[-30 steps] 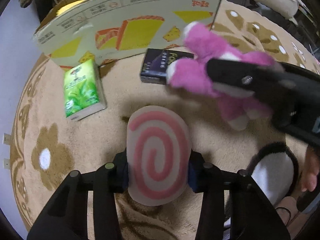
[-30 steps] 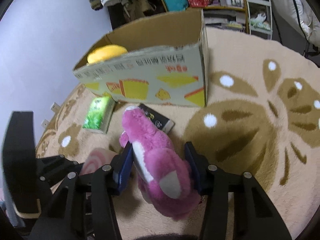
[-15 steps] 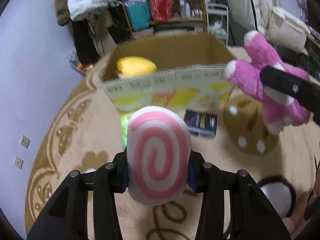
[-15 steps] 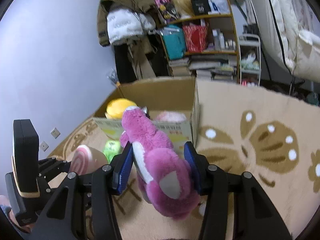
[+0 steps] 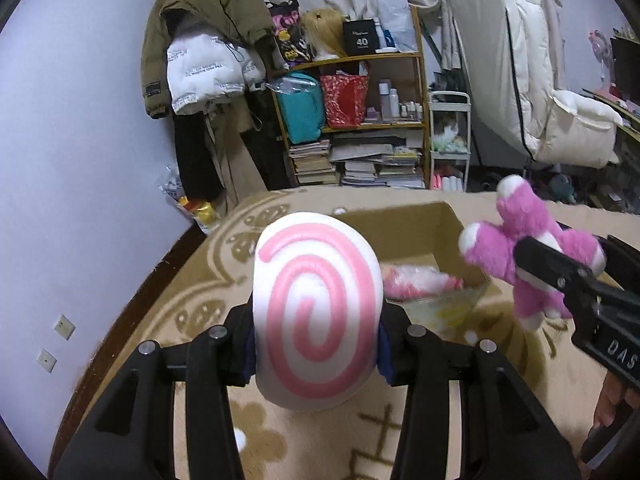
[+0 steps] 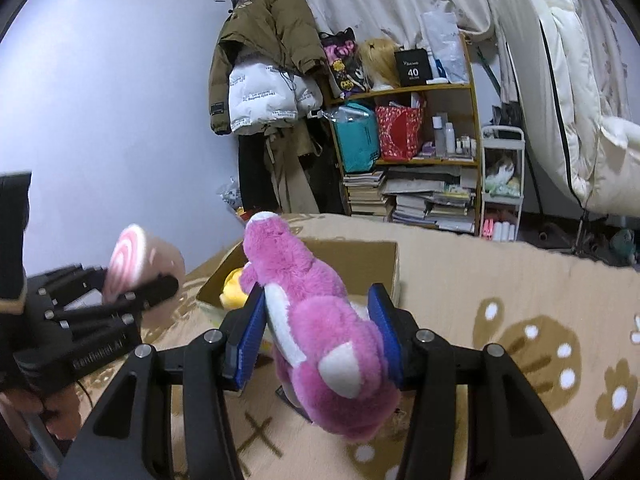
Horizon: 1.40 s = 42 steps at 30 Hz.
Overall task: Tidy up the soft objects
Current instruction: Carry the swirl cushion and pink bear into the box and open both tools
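Note:
My left gripper (image 5: 316,340) is shut on a white plush roll with a pink spiral (image 5: 316,308) and holds it in the air in front of the open cardboard box (image 5: 408,232). My right gripper (image 6: 320,340) is shut on a pink plush bear (image 6: 316,320), also raised, near the box (image 6: 360,256). In the left wrist view the bear (image 5: 524,256) hangs right of the box. In the right wrist view the roll (image 6: 132,264) is at the left. A pink plush (image 5: 416,280) and a yellow plush (image 6: 234,292) lie inside the box.
The box stands on a beige patterned rug (image 6: 520,300). Behind it are a bookshelf with bags and books (image 5: 360,128), hanging coats (image 5: 208,60), a white trolley (image 5: 448,140) and a white duvet (image 5: 540,80) at the right.
Both grippers have risen and tilted up with their plush toys. The box's inside now shows from above; the green packet and dark box on the rug are out of view.

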Motion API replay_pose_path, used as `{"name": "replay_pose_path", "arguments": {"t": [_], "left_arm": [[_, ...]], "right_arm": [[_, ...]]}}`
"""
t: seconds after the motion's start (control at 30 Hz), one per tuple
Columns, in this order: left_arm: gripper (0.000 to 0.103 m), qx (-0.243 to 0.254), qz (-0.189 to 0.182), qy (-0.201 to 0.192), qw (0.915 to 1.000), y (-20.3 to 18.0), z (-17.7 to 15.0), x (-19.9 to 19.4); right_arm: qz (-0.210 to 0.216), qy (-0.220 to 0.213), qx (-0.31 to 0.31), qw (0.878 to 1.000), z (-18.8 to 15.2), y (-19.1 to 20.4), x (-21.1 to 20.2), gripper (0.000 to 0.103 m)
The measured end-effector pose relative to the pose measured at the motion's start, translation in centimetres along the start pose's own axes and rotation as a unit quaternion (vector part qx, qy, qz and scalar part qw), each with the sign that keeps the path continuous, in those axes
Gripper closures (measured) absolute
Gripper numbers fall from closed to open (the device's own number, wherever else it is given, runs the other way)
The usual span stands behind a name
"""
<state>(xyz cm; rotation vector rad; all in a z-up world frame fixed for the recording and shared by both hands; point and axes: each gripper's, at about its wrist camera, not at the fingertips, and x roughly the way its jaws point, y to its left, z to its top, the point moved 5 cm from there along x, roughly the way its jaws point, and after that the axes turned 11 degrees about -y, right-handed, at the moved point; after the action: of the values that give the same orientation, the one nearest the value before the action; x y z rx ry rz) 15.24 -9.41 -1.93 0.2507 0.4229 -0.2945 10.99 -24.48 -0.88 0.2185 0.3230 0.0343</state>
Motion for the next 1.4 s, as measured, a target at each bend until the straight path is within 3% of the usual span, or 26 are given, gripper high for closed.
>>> {"name": "replay_pose_path", "arguments": {"t": [0.3, 0.53, 0.63, 0.87, 1.4], "left_arm": [[0.059, 0.017, 0.017, -0.028, 0.9993, 0.6, 4.1, 2.5], [0.059, 0.055, 0.019, -0.053, 0.9969, -0.2, 5.6, 4.5], [0.059, 0.046, 0.009, -0.055, 0.9974, -0.3, 5.9, 5.4], [0.059, 0.042, 0.001, -0.034, 0.9986, -1.0, 4.5, 8.3], [0.058, 0.016, -0.010, 0.026, 0.9995, -1.5, 0.0, 13.5]], "right_arm": [[-0.007, -0.007, -0.018, 1.000, 1.0, -0.9, 1.9, 0.049], [0.001, -0.008, -0.015, 1.000, 1.9, -1.5, 3.9, 0.048], [0.002, -0.009, -0.027, 1.000, 2.1, -1.3, 4.9, 0.048], [0.004, -0.008, -0.042, 0.999, 2.1, -1.1, 7.2, 0.048], [0.013, 0.057, -0.030, 0.998, -1.9, -2.2, 11.1, 0.045]]}}
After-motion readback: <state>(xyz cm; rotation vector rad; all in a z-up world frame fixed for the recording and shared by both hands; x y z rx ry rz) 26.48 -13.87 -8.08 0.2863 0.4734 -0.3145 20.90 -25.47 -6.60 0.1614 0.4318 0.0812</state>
